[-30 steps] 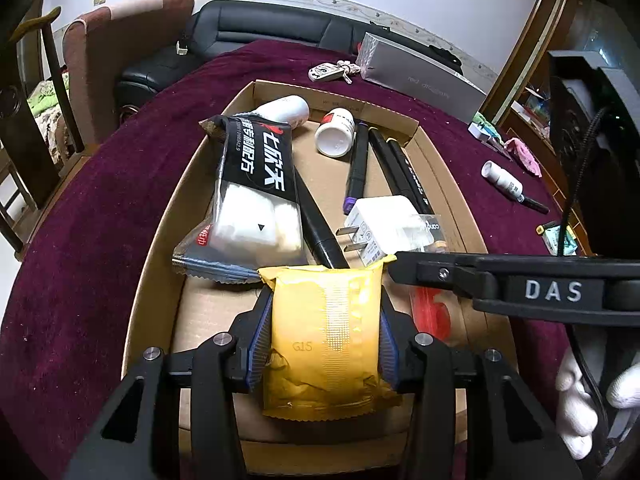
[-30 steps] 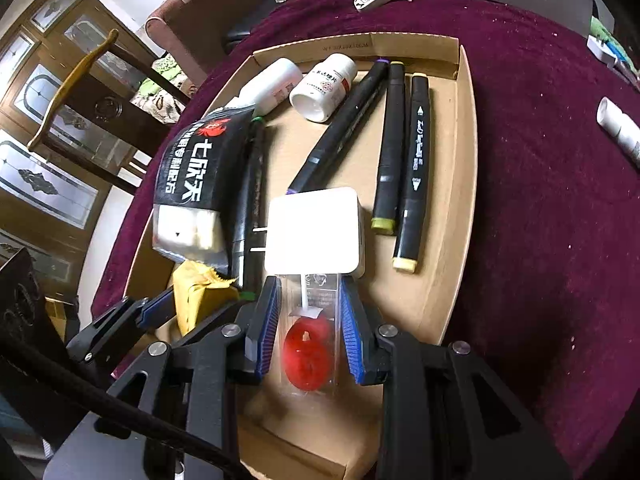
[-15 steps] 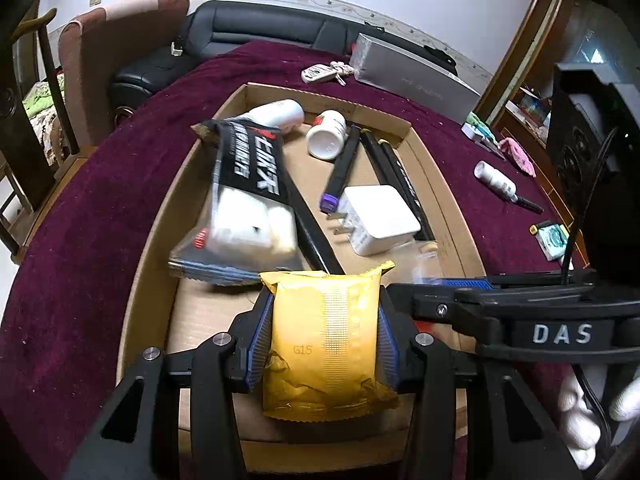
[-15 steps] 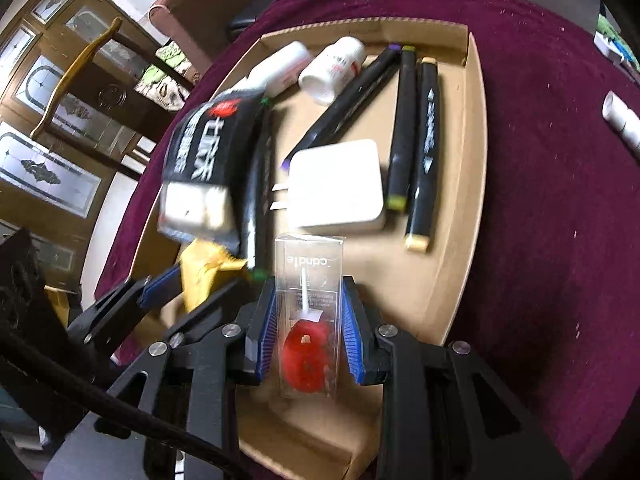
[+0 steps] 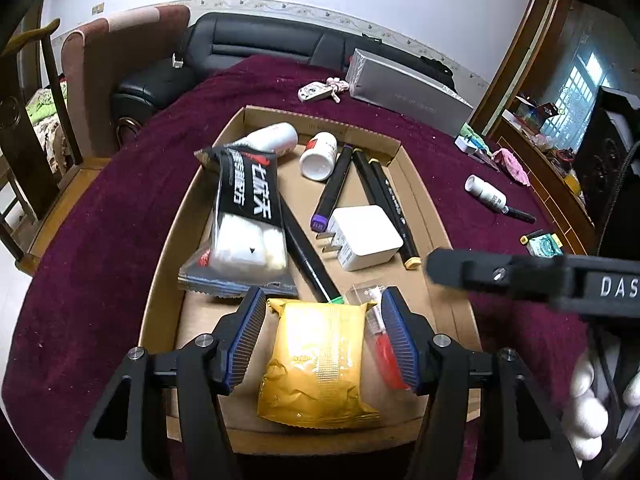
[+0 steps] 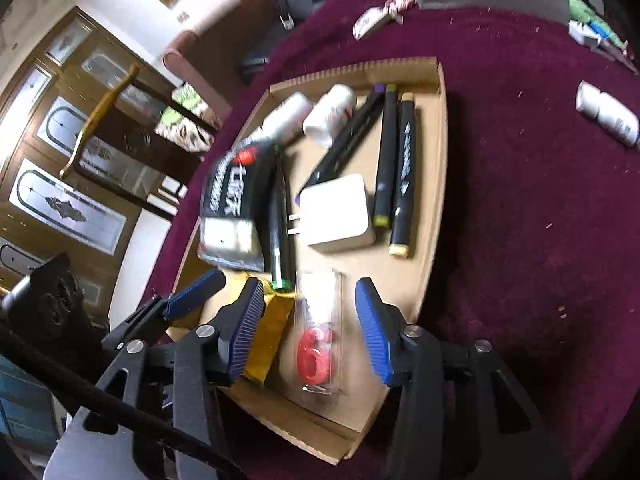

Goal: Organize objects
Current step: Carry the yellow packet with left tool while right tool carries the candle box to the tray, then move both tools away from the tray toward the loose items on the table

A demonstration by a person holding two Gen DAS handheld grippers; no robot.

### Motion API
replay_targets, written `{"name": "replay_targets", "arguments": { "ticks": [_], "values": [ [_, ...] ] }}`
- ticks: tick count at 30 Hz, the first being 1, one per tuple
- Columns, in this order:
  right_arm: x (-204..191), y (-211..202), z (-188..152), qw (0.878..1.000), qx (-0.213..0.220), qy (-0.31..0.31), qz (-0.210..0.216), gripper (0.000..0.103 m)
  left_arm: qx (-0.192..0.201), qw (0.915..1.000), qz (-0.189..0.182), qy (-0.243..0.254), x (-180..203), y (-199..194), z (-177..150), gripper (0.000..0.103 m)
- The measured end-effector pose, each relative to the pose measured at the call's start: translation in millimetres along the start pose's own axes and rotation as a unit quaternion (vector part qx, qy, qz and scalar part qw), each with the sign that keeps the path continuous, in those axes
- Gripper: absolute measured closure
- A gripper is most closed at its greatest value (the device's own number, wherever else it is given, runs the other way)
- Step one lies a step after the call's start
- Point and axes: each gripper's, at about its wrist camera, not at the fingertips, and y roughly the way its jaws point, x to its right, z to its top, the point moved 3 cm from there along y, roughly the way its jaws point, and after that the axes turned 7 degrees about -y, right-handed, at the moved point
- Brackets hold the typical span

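A shallow cardboard tray [image 5: 424, 184] [image 6: 434, 184] lies on the maroon tablecloth. A yellow snack packet [image 5: 320, 364] [image 6: 268, 344] lies at its near end between the spread fingers of my left gripper [image 5: 322, 332], which is open. Beside it lies a clear candle box with a red 6 [image 6: 318, 340] [image 5: 380, 332], between the fingers of my open right gripper [image 6: 310, 334]. The tray also holds a black snack pack [image 5: 244, 208], a white charger [image 5: 366, 236], black markers [image 5: 384, 200] and two white bottles [image 5: 320, 156].
On the cloth outside the tray lie a white bottle with a pen [image 5: 490, 196], a small green box [image 5: 542, 242], keys [image 5: 320, 90] and a long grey box [image 5: 404, 92]. A sofa [image 5: 256, 48] and chairs stand behind the table.
Both grippers have opened. The yellow packet and the candle box, held a second ago, now lie loose in the tray. The right gripper has drawn back a little.
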Motion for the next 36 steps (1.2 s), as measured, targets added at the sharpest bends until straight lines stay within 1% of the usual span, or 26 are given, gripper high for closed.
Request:
{"name": "replay_targets", "arguments": {
  "ticks": [1, 3, 5, 8, 10, 12, 15, 22, 26, 30, 33, 36],
  "values": [
    [2.1, -5.9, 0.7, 1.000, 0.010, -0.001, -0.005, 0.055, 0.003, 1.0000, 0.000, 0.003, 2.5, -1.9, 1.0, 0.049],
    [6.0, -16.2, 0.1, 1.000, 0.026, 0.000, -0.015, 0.050, 0.011, 0.9999, 0.001, 0.012, 10.0, -7.7, 3.1, 0.049],
    [6.6, -23.3, 0.6, 0.999, 0.042, 0.004, -0.023, 0.049, 0.019, 0.9996, 0.006, 0.022, 19.9, -13.4, 5.2, 0.049],
    [17.8, -35.8, 2.1, 0.997, 0.060, 0.009, -0.044, 0.049, 0.033, 0.9983, 0.017, 0.044, 37.3, -20.7, 7.3, 0.049],
    [28.0, -45.7, -0.6, 0.995, 0.074, 0.011, -0.065, 0.049, 0.048, 0.9963, 0.032, 0.064, 51.1, -25.7, 8.0, 0.048],
    [37.2, -55.4, -5.2, 0.992, 0.087, 0.009, -0.092, 0.049, 0.061, 0.9934, 0.046, 0.085, 68.5, -28.8, 8.8, 0.045],
    [52.4, -73.0, -14.3, 0.989, 0.099, 0.013, -0.110, 0.049, 0.073, 0.9896, 0.054, 0.111, 90.5, -30.0, 9.0, 0.045],
    [82.4, -102.3, -27.8, 0.984, 0.124, 0.034, -0.123, 0.048, 0.073, 0.9821, 0.061, 0.163, 143.1, -22.2, 5.3, 0.045],
    [96.5, -118.4, -34.5, 0.979, 0.138, 0.038, -0.143, 0.047, 0.073, 0.9769, 0.069, 0.189, 170.6, -15.7, -0.6, 0.045],
    [104.5, -131.3, -39.4, 0.974, 0.149, 0.034, -0.169, 0.042, 0.069, 0.9741, 0.073, 0.203, 188.3, -8.6, -6.0, 0.045],
    [109.7, -138.6, -41.8, 0.969, 0.154, 0.027, -0.189, 0.041, 0.066, 0.9724, 0.075, 0.211, 198.0, -3.4, -8.1, 0.045],
    [117.2, -144.1, -43.3, 0.968, 0.157, 0.030, -0.192, 0.041, 0.061, 0.9705, 0.076, 0.220, 208.2, 3.0, -10.3, 0.045]
  ]
}}
